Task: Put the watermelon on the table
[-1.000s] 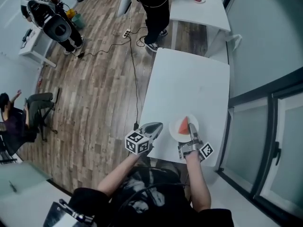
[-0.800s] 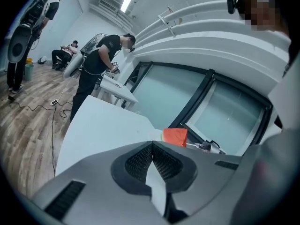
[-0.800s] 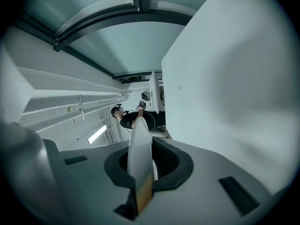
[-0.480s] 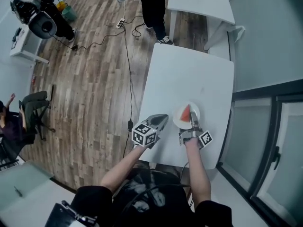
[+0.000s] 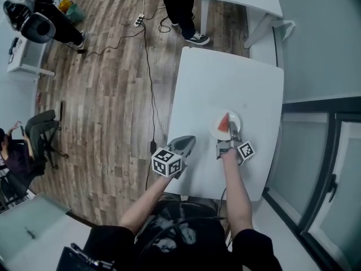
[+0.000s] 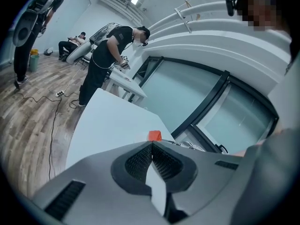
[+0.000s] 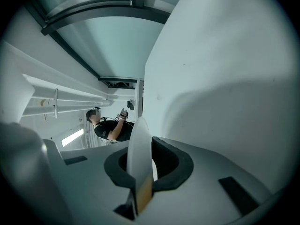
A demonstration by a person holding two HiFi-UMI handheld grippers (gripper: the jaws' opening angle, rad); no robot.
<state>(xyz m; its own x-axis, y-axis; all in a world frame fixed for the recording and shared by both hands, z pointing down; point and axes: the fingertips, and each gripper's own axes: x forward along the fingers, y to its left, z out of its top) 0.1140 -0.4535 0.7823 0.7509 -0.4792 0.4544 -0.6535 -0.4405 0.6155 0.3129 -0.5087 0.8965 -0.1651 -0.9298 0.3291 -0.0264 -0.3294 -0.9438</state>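
A red watermelon wedge (image 5: 224, 121) on a round white plate (image 5: 235, 119) is being carried farther in over the white counter (image 5: 225, 72) than a second ago. The plate's near rim is being pinched by the right tongs (image 5: 230, 132), so set-down looks close. The left tongs (image 5: 186, 143), pressed together and empty, are being held at the counter's near left. Whether the plate is already resting on the counter cannot be told.

The head view looks steeply down at the table (image 5: 225, 78); both gripper views skim it from its near end.
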